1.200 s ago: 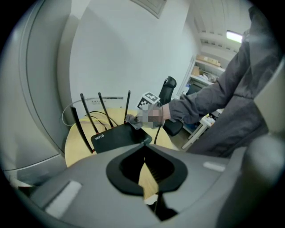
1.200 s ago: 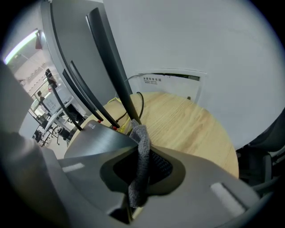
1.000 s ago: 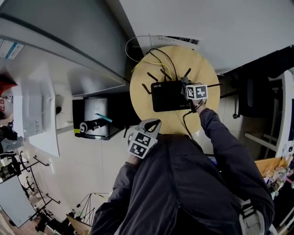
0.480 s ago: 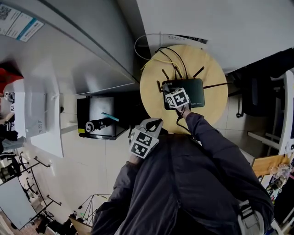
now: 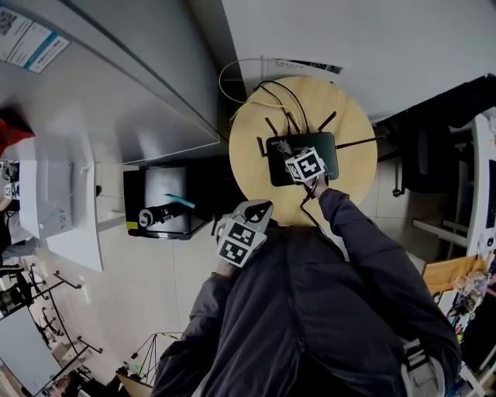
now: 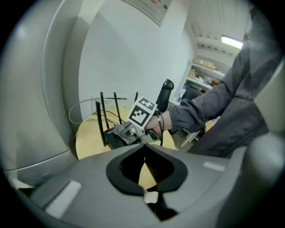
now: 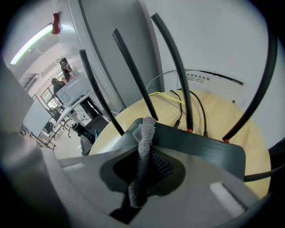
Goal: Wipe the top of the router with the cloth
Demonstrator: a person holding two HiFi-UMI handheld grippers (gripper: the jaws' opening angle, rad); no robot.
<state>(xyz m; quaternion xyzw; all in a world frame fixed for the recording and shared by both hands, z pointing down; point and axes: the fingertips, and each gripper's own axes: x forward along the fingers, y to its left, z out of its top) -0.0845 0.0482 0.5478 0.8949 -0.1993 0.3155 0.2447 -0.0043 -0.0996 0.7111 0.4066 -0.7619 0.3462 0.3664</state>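
Cloth (image 7: 141,162), pinched in the right gripper (image 7: 144,133): grey knitted textile, coarse and matt. Router (image 7: 205,149) just ahead of those jaws was black plastic, its top finely brushed with a dull sheen; antennas (image 7: 133,73) were smooth matt black plastic. Table (image 7: 242,120) under it showed pale, smooth wood. Left gripper (image 6: 143,153) shell was grey matt plastic.

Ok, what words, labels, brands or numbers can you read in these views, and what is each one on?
Nothing is clear enough to quote.
Router: small white logo at one corner, too small to read.
Wall plate behind the table: one line of dark print, too blurred to read.
Sheet on the grey panel: print and a code square, too small to read.
Wall panel: red print, cut off and blurred.
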